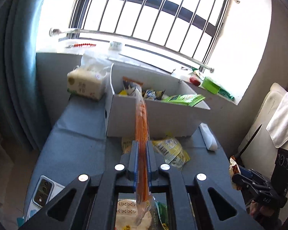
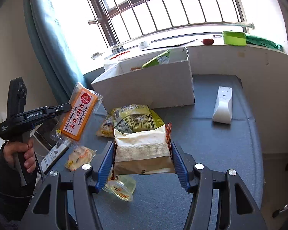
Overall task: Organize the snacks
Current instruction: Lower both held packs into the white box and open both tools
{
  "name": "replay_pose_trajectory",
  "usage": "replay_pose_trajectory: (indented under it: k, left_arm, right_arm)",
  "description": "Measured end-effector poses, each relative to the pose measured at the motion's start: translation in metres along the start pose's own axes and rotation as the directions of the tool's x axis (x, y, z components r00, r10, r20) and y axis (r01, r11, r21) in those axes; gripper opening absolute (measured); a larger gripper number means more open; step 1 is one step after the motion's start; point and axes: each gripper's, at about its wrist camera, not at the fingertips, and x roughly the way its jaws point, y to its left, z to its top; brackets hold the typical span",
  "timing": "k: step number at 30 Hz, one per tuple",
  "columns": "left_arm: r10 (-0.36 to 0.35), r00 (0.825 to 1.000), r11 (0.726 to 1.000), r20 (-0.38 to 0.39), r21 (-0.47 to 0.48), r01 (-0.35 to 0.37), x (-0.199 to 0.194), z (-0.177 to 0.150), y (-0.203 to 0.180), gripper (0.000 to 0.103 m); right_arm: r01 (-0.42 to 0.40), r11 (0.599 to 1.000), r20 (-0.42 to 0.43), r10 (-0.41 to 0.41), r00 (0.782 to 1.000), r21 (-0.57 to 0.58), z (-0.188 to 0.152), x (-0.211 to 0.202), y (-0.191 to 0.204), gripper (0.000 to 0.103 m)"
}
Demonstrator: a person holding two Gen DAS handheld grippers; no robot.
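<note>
Orange flatbread packet [image 2: 78,113] is up off the table, clamped thin-edge in the left gripper [image 1: 142,153], jaws fully closed on it. Right gripper [image 2: 142,161] squeezes a beige snack bag [image 2: 144,149], half-open jaws pressing both sides. Both picks look done; next, carry them far to the white box [image 1: 157,115], clearing its near wall. More packets [image 2: 134,118] wait just near it.

The box's [image 2: 144,84] near wall is hiding most of its contents in the right wrist view; only a green packet [image 2: 156,59] is peeking over the rim. The beige packet [image 2: 144,153] is covering part of the yellow-green bag [image 2: 134,117] behind it. In the left wrist view, the phone [image 1: 43,190] is lying half behind the gripper frame, and the round biscuit pack [image 1: 128,212] is being cut off by the bottom edge. Print on the windowsill jar [image 1: 115,45] is reading too small to make out.
</note>
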Motion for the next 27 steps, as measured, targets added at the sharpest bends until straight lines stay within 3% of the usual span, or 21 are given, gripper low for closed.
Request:
replay_pose_trajectory:
  k: [8, 12, 17, 19, 20, 21, 22, 23, 24, 27]
  left_arm:
    - [-0.017, 0.993, 0.996, 0.113, 0.090, 0.007, -0.014, 0.079, -0.016, 0.007]
    - [-0.009, 0.990, 0.996, 0.142, 0.094, -0.004, 0.007, 0.130, -0.020, 0.007]
    - [0.027, 0.992, 0.995, 0.121, 0.095, -0.039, 0.050, 0.172, -0.020, 0.007]
    - [0.049, 0.995, 0.992, 0.085, 0.110, -0.059, 0.071, 0.180, -0.018, 0.013]
    - [0.067, 0.996, 0.991, 0.060, 0.108, -0.073, 0.081, 0.182, -0.016, 0.013]
    - [0.096, 0.995, 0.991, 0.024, 0.095, -0.098, 0.092, 0.183, -0.012, 0.036]
    - [0.118, 0.993, 0.991, -0.018, 0.073, -0.116, 0.101, 0.182, -0.006, 0.077]
    - [0.114, 0.993, 0.992, -0.042, 0.050, -0.112, 0.106, 0.179, 0.000, 0.094]
    - [0.092, 0.995, 0.995, -0.050, 0.043, -0.089, 0.107, 0.176, 0.003, 0.103]
    - [0.085, 0.994, 0.995, -0.074, 0.054, -0.081, 0.106, 0.162, 0.003, 0.103]
  right_arm:
    - [0.009, 0.995, 0.111, 0.002, 0.994, -0.099, 0.087, 0.008, 0.030, 0.063]
    - [-0.004, 0.997, 0.137, 0.015, 0.990, -0.080, 0.150, 0.033, 0.032, 0.063]
    - [0.059, 0.998, 0.103, -0.055, 0.993, -0.037, 0.213, 0.079, 0.015, 0.064]
    - [0.068, 0.998, 0.077, -0.068, 0.995, 0.000, 0.227, 0.095, 0.001, 0.070]
    - [0.064, 0.998, 0.053, -0.065, 0.996, 0.019, 0.231, 0.103, -0.006, 0.081]
    - [0.079, 0.996, 0.043, -0.081, 0.996, 0.037, 0.234, 0.109, -0.012, 0.099]
    - [0.117, 0.992, 0.044, -0.120, 0.992, 0.048, 0.234, 0.113, -0.017, 0.103]
    - [0.157, 0.986, 0.046, -0.159, 0.986, 0.052, 0.232, 0.113, -0.021, 0.103]
    - [0.191, 0.980, 0.047, -0.193, 0.980, 0.060, 0.230, 0.112, -0.025, 0.103]
    - [0.163, 0.982, 0.067, -0.170, 0.983, 0.099, 0.221, 0.101, -0.033, 0.103]
